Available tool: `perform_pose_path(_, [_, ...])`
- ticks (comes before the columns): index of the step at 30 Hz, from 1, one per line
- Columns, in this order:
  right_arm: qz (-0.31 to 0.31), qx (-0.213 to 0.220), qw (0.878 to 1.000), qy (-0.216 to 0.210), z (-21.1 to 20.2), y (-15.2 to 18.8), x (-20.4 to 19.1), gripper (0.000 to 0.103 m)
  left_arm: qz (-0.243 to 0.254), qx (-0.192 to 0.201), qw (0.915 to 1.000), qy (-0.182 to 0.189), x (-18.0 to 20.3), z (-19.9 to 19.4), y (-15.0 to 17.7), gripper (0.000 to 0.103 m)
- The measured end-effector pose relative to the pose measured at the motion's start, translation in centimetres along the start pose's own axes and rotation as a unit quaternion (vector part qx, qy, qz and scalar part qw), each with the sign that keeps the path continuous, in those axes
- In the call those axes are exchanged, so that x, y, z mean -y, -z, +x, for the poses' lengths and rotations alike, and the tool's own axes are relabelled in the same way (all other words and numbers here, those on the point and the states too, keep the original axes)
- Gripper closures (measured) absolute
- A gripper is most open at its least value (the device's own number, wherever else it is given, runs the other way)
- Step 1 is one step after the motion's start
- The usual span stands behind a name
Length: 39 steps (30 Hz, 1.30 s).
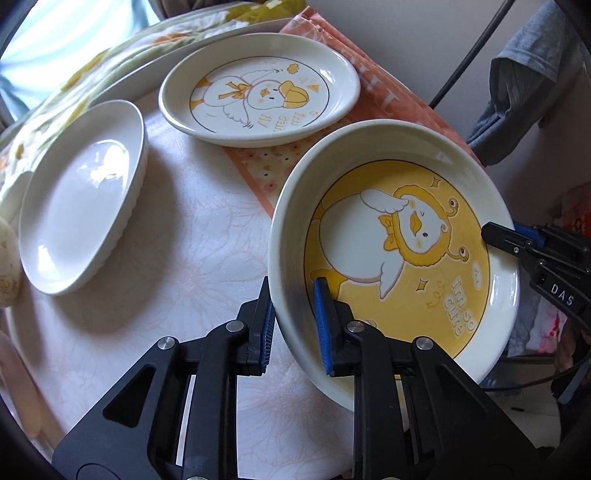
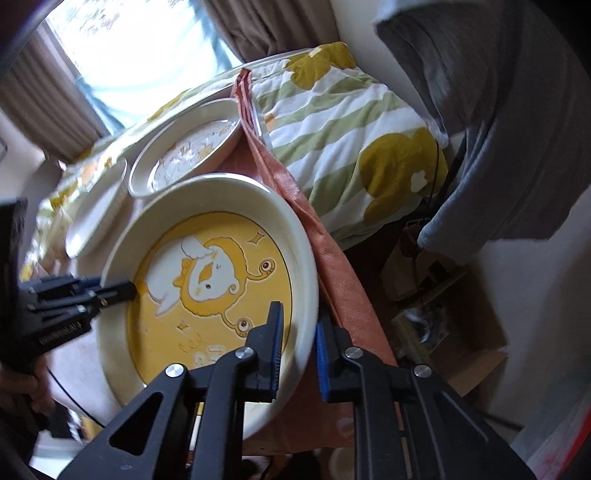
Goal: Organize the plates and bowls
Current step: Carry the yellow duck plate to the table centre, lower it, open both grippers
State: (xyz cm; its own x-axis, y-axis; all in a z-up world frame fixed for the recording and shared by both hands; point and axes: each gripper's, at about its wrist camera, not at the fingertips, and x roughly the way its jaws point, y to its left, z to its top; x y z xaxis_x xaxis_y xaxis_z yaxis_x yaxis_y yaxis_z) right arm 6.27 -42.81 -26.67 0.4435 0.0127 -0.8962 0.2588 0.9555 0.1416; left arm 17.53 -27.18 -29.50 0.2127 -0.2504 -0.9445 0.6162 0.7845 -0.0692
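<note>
Room as I see it:
- Window [image 2: 122, 55]: upper left, bright daylight, view washed out.
- Curtains [image 2: 266, 26]: brown-grey, drawn back both sides of window.
- Wall [image 1: 413, 48]: plain pale, beyond table.
- Table [image 1: 192, 236]: pale floral cloth; orange cloth [image 1: 388, 92] draped over far edge.
- Quilt [image 2: 351, 140]: green-and-white stripes, mustard patches, bunched beside table, under window.
- Grey garment [image 2: 498, 122]: hanging at my right.
- Cables [image 1: 469, 59]: black, running down wall.
- Floor [image 2: 443, 314]: low right, dim, cluttered; items unclear.
</note>
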Motion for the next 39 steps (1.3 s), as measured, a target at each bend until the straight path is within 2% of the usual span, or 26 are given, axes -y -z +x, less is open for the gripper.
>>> perform_pose_path(4, [-0.041,-0.004,0.999,0.030,0.1,0.1,-0.8,0.088,0.002,0.004,1.0000,-0.007,0.1,0.0,0.2,0.085])
perform_pose_path(13, [-0.058,0.006,0.998,0.020,-0.6,-0.1,-1.4,0.088,-0.017,0.030,0.9994,-0.001,-0.7,-1.7,1.0,0.085])
perform_pose_path(20, [-0.099,0.013,0.995,-0.001,-1.5,-1.1,-4.3,0.088,-0.061,0.055,0.9964,-0.023,-3.5,-5.1,2.6,0.085])
perform_pose_path(24, [-0.143,0.013,0.989,-0.030,-2.3,-2.1,-8.0,0.088,-0.102,0.061,0.9917,-0.049,-6.3,-7.7,4.6,0.085])
perform_pose_path(30, [-0.206,0.009,0.976,-0.073,-2.2,-3.0,-14.8,0.088,-0.173,0.063,0.9795,-0.082,-11.2,-11.1,9.4,0.085])
perform_pose_path(36, [-0.257,-0.009,0.960,-0.108,-0.2,-2.0,-22.1,0.088,-0.230,0.048,0.9659,-0.109,-16.9,-12.1,15.2,0.085])
perform_pose_path(39, [-0.267,-0.028,0.956,-0.119,1.6,-1.2,-25.3,0.088,-0.245,0.038,0.9625,-0.111,-19.1,-11.7,17.5,0.085])
